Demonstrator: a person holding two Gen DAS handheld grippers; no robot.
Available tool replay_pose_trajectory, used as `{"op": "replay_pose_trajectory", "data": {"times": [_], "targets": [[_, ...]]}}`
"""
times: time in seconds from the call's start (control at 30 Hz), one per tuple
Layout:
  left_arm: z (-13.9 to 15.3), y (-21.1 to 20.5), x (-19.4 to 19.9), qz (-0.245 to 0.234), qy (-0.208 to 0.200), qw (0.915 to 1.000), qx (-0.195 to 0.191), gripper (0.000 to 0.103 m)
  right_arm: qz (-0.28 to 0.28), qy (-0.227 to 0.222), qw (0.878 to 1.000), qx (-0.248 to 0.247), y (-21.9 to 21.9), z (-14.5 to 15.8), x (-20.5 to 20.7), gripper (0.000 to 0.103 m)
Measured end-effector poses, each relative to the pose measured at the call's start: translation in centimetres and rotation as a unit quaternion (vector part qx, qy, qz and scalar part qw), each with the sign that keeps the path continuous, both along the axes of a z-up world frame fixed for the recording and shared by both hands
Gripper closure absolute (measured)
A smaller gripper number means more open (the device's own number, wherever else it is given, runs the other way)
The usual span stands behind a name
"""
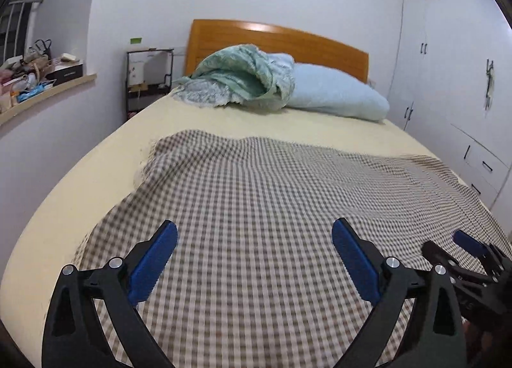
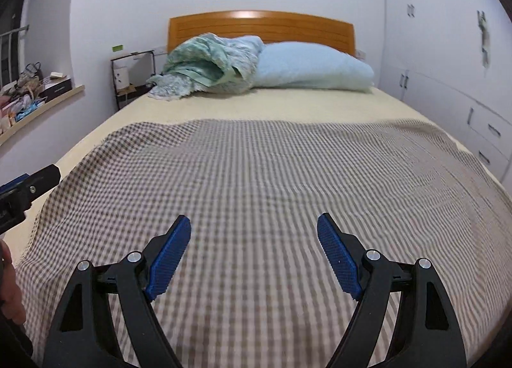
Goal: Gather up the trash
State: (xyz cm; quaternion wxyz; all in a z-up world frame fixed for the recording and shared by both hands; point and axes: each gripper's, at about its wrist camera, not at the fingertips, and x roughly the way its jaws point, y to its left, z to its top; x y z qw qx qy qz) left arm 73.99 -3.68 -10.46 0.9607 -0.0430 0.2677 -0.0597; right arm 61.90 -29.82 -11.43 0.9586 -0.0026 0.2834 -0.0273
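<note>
No trash item shows in either view. My left gripper (image 1: 255, 227) hovers open over a brown-and-white checked blanket (image 1: 256, 192), with nothing between its blue pads (image 1: 153, 259). My right gripper (image 2: 254, 219) is also open and empty above the same blanket (image 2: 256, 169). In the left wrist view the right gripper (image 1: 446, 244) shows at the lower right edge. In the right wrist view the left gripper (image 2: 32, 180) pokes in from the left, with a hand (image 2: 9, 297) below it.
The bed (image 1: 105, 156) has a cream sheet, a wooden headboard (image 1: 281, 38), a crumpled green quilt (image 1: 236, 80) and a pale blue pillow (image 1: 336, 92). A black wire rack (image 1: 148, 80) stands at the left. A cluttered ledge (image 1: 41, 80) runs along the left wall; white wardrobes (image 1: 454, 86) line the right.
</note>
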Motion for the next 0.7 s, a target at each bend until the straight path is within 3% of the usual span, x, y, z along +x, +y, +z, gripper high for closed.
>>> {"op": "replay_pose_trajectory", "data": {"times": [0.2, 0.33, 0.5, 0.7], "targets": [[-0.6, -1.2, 1.6, -0.001, -0.040, 0.9977, 0.055, 0.008, 0.000, -0.008, 1.000, -0.026, -0.4, -0.5, 2.8, 0.025], [-0.7, -1.8, 2.0, -0.006, -0.064, 0.9968, 0.047, 0.008, -0.007, -0.038, 0.999, 0.006, -1.9, -0.5, 2.6, 0.025], [-1.0, -2.2, 2.3, -0.008, -0.082, 0.9954, 0.049, 0.008, -0.030, -0.114, 0.993, -0.004, -2.6, 0.0, 1.1, 0.025], [-0.6, -1.9, 1.6, -0.006, -0.090, 0.9949, 0.045, 0.008, -0.028, -0.127, 0.991, -0.004, -2.6, 0.1, 0.7, 0.025]]}}
